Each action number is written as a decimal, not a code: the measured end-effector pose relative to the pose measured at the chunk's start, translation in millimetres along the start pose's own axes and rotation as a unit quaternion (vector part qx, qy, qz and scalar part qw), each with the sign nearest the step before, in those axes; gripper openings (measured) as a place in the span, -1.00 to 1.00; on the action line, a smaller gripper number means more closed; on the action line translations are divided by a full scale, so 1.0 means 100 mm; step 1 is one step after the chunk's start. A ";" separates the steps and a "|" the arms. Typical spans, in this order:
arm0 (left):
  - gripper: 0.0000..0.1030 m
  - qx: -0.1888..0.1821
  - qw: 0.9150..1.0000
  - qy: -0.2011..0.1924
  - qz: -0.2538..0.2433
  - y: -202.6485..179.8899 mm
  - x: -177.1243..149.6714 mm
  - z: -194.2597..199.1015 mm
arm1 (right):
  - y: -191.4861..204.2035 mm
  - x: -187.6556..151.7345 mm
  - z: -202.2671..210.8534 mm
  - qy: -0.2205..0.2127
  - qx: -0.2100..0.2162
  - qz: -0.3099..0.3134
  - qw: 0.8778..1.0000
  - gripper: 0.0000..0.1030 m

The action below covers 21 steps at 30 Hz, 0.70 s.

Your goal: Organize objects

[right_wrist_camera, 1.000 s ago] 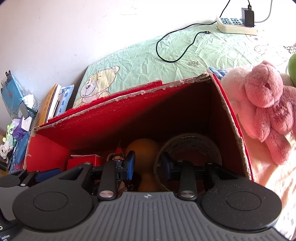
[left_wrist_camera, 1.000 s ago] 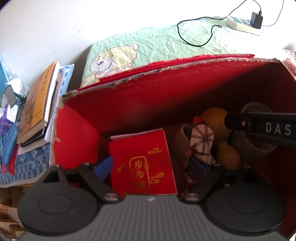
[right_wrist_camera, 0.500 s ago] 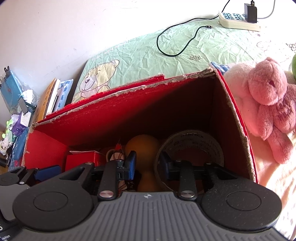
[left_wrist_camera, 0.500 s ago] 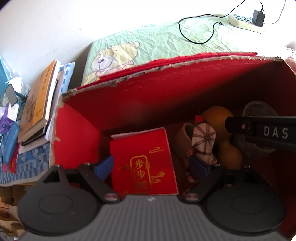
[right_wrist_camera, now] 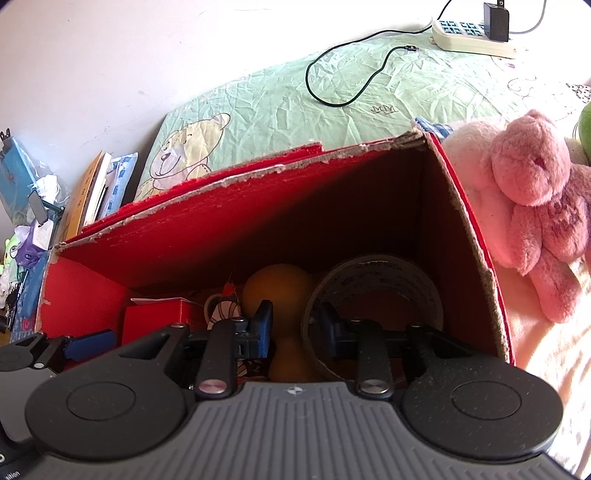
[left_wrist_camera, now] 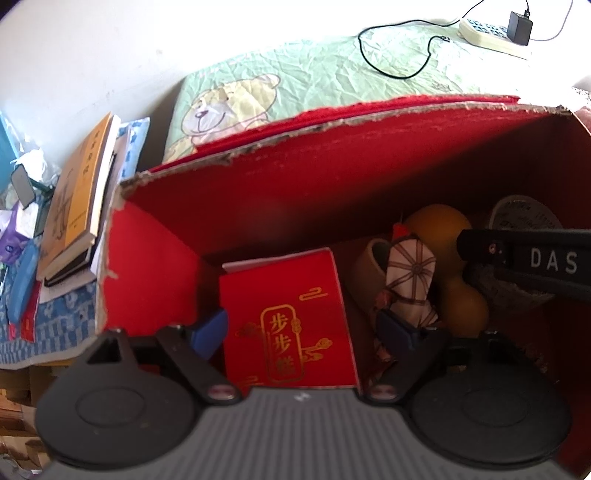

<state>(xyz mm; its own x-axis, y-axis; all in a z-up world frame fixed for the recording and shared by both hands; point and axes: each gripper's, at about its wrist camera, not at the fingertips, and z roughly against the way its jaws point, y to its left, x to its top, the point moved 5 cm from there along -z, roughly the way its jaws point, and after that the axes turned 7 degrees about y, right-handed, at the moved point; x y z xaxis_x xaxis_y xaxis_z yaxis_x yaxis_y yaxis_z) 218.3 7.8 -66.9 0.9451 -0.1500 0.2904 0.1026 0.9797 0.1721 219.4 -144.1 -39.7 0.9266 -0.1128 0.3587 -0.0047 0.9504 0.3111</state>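
A red cardboard box [left_wrist_camera: 332,177] [right_wrist_camera: 258,229] stands on the bed. Inside lie a red packet with gold characters [left_wrist_camera: 284,321], a patterned fabric piece [left_wrist_camera: 408,280], an orange gourd [left_wrist_camera: 443,266] [right_wrist_camera: 280,295], a beige ring [left_wrist_camera: 369,266] and a roll of tape [right_wrist_camera: 373,295] [left_wrist_camera: 524,218]. My left gripper [left_wrist_camera: 306,332] is open, its fingers on either side of the red packet. My right gripper [right_wrist_camera: 295,328] is open inside the box, its right finger inside the tape roll's rim; its body also shows in the left wrist view [left_wrist_camera: 524,258].
A pink plush bear [right_wrist_camera: 532,206] lies right of the box. A stack of books [left_wrist_camera: 77,203] and clutter sit to the left. A power strip [right_wrist_camera: 472,33] and black cable [right_wrist_camera: 351,74] lie on the green bedsheet behind.
Both grippers have drawn back and up slightly from the box's contents. The objects in the box have not moved.
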 end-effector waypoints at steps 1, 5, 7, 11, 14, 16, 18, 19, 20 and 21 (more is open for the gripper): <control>0.71 0.000 1.000 0.000 0.000 0.00 0.00 0.00 | 0.00 0.01 0.00 0.000 -0.001 0.000 1.000 -0.40; 0.70 0.003 1.000 -0.001 0.000 0.00 0.00 0.00 | 0.00 0.00 0.00 0.000 -0.001 0.000 1.000 -0.40; 0.70 0.007 1.000 -0.003 -0.002 0.00 -0.01 0.01 | 0.00 0.00 0.00 0.000 -0.001 0.000 1.000 -0.40; 0.70 0.010 1.000 -0.006 -0.004 -0.01 -0.02 0.01 | 0.00 0.00 0.00 -0.001 -0.002 0.001 1.000 -0.40; 0.70 0.012 1.000 -0.007 -0.006 -0.01 -0.03 0.02 | 0.00 -0.01 0.00 -0.002 -0.005 0.000 1.000 -0.40; 0.70 0.013 1.000 -0.007 -0.006 -0.01 -0.03 0.02 | 0.00 -0.01 0.00 -0.004 -0.006 0.000 1.000 -0.40; 0.70 0.014 1.000 -0.008 -0.006 -0.01 -0.03 0.03 | 0.00 -0.01 0.00 -0.004 -0.007 0.001 1.000 -0.40; 0.70 0.014 1.000 -0.009 -0.006 -0.01 -0.02 0.02 | 0.00 -0.01 0.00 -0.004 -0.008 0.000 1.000 -0.40; 0.70 0.015 1.000 -0.009 -0.006 -0.02 -0.02 0.02 | 0.00 -0.01 0.01 -0.004 -0.008 0.000 1.000 -0.40; 0.70 0.015 1.000 -0.010 -0.007 -0.02 -0.02 0.02 | 0.00 -0.01 0.01 -0.004 -0.009 0.000 1.000 -0.40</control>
<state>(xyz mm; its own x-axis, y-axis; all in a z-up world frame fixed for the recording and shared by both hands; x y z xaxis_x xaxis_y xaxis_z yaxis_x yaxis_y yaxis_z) 215.3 5.9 -66.2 0.9375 -0.1658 0.3060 0.1051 0.9731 0.2050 218.1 -144.2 -39.6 0.9234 -0.1160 0.3658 0.0026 0.9551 0.2963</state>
